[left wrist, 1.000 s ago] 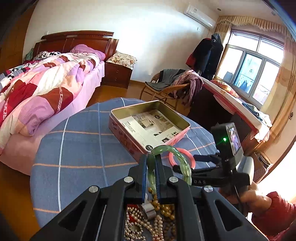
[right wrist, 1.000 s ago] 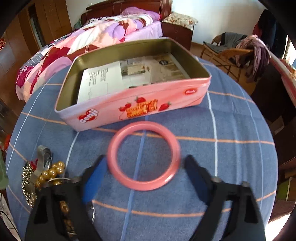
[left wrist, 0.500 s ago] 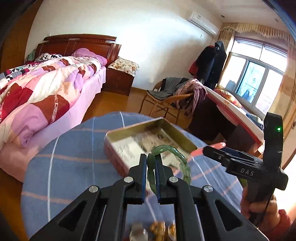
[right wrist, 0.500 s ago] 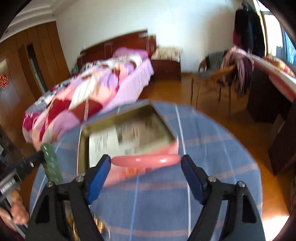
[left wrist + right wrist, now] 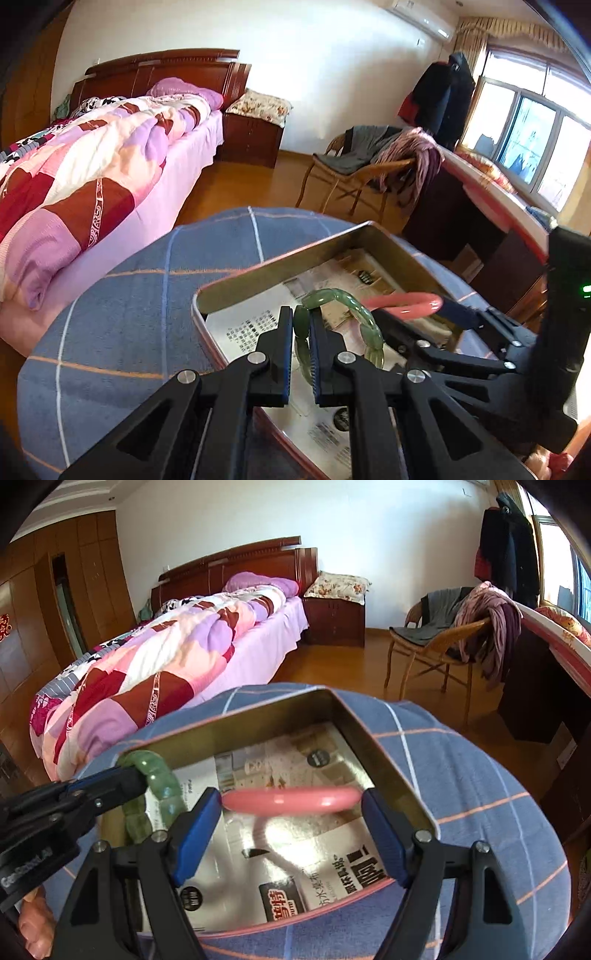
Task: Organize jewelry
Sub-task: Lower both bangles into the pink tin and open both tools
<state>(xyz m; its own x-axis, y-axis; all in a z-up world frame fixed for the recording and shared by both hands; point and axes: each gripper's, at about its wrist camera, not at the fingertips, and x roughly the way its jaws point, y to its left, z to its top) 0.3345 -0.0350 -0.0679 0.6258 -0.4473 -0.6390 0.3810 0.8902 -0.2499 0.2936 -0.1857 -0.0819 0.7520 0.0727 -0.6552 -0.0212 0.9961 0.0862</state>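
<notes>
My left gripper (image 5: 301, 325) is shut on a green bangle (image 5: 354, 317) and holds it above the open pink tin (image 5: 273, 273). My right gripper (image 5: 291, 805) is shut on a pink bangle (image 5: 291, 799), held flat across its width above the tin (image 5: 388, 768). The green bangle (image 5: 159, 779) also shows at the left of the right wrist view, and the pink bangle (image 5: 402, 304) shows in the left wrist view. Printed paper (image 5: 314, 849) lines the tin's bottom.
The tin stands on a round table with a blue checked cloth (image 5: 129, 295). A bed (image 5: 92, 166) lies to the far left, a wicker chair (image 5: 354, 173) with clothes beyond the table, a desk (image 5: 491, 206) at right.
Both grippers rose from the table and moved forward over the tin, each carrying its bangle. The pink bangle was picked up off the cloth. The bead pile has left view.
</notes>
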